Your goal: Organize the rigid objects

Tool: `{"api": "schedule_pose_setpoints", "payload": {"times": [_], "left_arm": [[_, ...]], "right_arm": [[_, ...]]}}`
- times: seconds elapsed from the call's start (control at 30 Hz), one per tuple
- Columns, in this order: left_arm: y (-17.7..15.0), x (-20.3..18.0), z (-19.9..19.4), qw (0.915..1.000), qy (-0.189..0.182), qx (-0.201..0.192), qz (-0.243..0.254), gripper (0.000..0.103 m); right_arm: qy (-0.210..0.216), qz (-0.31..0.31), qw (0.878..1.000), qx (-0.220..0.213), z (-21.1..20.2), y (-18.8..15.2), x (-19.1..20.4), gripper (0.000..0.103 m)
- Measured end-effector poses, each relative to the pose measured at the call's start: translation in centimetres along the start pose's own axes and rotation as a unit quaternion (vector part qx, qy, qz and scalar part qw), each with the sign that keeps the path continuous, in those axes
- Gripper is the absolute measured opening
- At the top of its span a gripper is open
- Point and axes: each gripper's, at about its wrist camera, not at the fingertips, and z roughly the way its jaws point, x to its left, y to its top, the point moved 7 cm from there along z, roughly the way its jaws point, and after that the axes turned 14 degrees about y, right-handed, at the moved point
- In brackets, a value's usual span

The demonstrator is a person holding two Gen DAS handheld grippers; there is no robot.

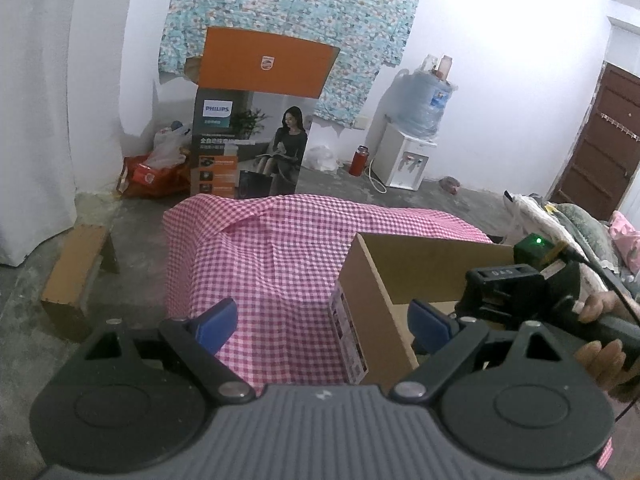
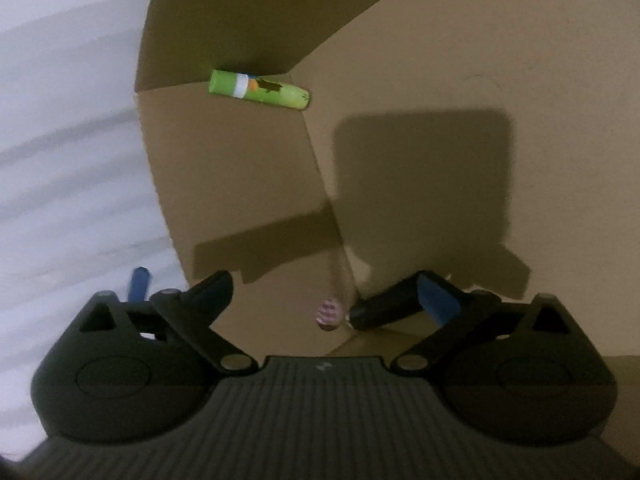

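Both jaws wide and empty: right hand-held gripper [image 2: 326, 300] deep inside the cardboard box [image 2: 440, 80] could knock its wall; left hand-held gripper [image 1: 320, 318] straddling the box edge may tip it

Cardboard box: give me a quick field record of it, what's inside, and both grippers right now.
box: open cardboard box on the pink checked cloth
contents seen: green tube lying on its side on the floor of the box, against a wall; a small pink striped object, blurred, between the right gripper's jaws with no pad on it
right gripper: inside the box, jaws wide open
left gripper: open, holding nothing, one finger either side of the box's near wall
rest of box floor: hidden
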Motion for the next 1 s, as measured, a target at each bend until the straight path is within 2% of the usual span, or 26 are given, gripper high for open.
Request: {"api": "schedule_pose_setpoints", "payload": {"times": [0.17,0.3,0.37,0.6,0.83,0.93,1.0], "left_arm": [[-0.1,-0.2,-0.3,1.0000,-0.008,-0.001,-0.004,0.093],[-0.3,-0.3,-0.4,1.0000,-0.004,-0.002,-0.004,0.093],[-0.3,-0.1,-0.4,1.0000,-0.004,-0.002,-0.005,0.093],[-0.3,0.1,-0.7,0.9999,-0.005,-0.004,-0.011,0.093],[-0.5,-0.1,-1.6,0.9999,-0.003,-0.009,-0.010,0.093],[-0.7,0.0,-2.0,0.9999,-0.001,-0.009,-0.014,0.093],[-0.8,0.1,-2.2,0.9998,0.001,-0.008,-0.016,0.093]], "right_arm": [[0.033,0.005,0.999,-0.030,0.1,0.7,0.2,0.102],[0.100,0.017,0.994,-0.049,0.2,1.3,1.3,0.102],[0.119,0.014,0.991,-0.052,-0.1,1.1,2.0,0.102],[0.114,-0.005,0.991,-0.069,-2.0,0.0,2.8,0.102],[0.040,0.019,0.998,-0.054,0.5,-0.4,0.7,0.102],[0.045,0.035,0.997,-0.054,1.9,-0.1,0.5,0.102],[0.063,0.036,0.996,-0.058,2.1,0.1,0.9,0.102]]}}
